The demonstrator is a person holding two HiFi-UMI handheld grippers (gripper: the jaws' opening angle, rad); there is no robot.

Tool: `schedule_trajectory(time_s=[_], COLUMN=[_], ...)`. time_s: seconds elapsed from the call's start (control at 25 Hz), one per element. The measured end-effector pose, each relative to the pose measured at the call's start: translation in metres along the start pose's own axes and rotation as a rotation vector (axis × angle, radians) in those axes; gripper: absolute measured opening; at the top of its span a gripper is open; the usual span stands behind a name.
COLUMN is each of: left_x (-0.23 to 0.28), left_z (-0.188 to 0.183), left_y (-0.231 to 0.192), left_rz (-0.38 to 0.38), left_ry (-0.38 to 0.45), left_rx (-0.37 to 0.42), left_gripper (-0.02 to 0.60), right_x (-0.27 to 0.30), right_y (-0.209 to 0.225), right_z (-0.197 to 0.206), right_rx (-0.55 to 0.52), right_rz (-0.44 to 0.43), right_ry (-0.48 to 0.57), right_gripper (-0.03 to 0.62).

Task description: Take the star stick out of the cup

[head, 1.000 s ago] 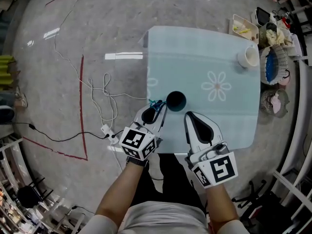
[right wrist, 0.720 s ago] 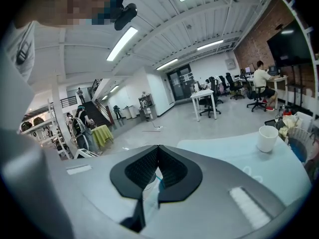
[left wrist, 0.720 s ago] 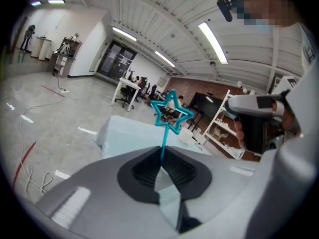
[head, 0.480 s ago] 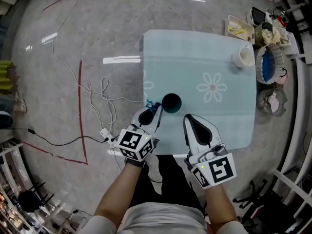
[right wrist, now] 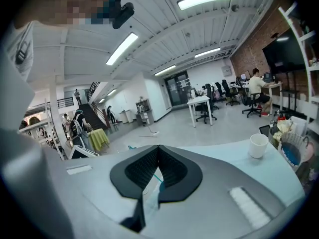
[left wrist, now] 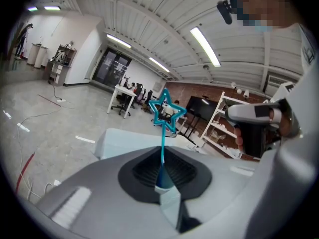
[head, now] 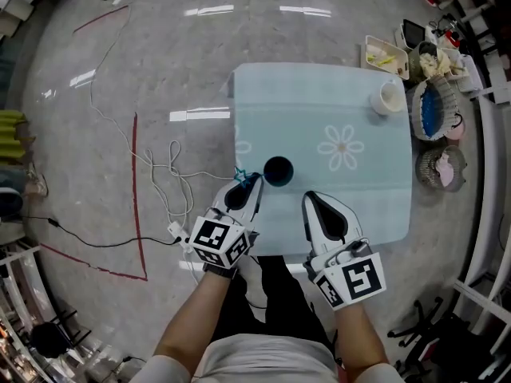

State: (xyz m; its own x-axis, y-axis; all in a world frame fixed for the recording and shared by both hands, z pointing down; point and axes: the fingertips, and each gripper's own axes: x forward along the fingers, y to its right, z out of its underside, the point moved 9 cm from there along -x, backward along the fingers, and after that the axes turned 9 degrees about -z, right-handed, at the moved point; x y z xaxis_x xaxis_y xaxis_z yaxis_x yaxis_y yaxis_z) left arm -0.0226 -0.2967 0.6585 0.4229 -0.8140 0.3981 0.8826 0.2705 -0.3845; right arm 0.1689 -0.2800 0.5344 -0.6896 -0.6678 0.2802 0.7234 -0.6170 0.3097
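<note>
Most of the head view is grey floor (head: pixel 120 70), and on it stands the pale blue desk (head: pixel 335 102) with a flower print. My left tongs (head: pixel 249 180) is over the left near part of the desk and my right tongs (head: pixel 313 199) is at the near edge, to the right of the other one. Between them, a little farther, stands the dark cup (head: pixel 278 170). A white cup (head: pixel 389 98) is at the far right corner, well apart from all this.

The left tongs is closed tight on the thin stem of the star stick (left wrist: pixel 167 112). The stem rises out of the pads and the blue star stands free in the air above them. In the head view the star shows just left of the dark cup and not inside it. The right tongs has its pads together with nothing between them.

I judge that the lifting step is almost finished, because the stick looks clear of the rim. The next move calls for carrying it away from the cup, and perhaps laying it on a bare part of the desk. The grip must stay firm, because such a thin stem can turn between the pads.

One second ago my left tongs stood against the left rim of the cup. Now it has drawn a little to the left and nearer to me. The right tongs has kept its place, and the dark cup has not tipped.
</note>
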Motion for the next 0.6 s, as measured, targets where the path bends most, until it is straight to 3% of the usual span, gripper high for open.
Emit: schedule_trajectory(time_s=[0.6], left_x=[-0.057], left_z=[-0.057], left_y=[0.016], left_rz=[0.024], left_ry=[0.053], left_rx=[0.082], left_gripper=[0.017], right_x=[-0.031], right_y=[-0.039], right_z=[-0.031], right_rx=[-0.054], right_rz=[0.034], right_ry=[0.077], right_gripper=[0.011])
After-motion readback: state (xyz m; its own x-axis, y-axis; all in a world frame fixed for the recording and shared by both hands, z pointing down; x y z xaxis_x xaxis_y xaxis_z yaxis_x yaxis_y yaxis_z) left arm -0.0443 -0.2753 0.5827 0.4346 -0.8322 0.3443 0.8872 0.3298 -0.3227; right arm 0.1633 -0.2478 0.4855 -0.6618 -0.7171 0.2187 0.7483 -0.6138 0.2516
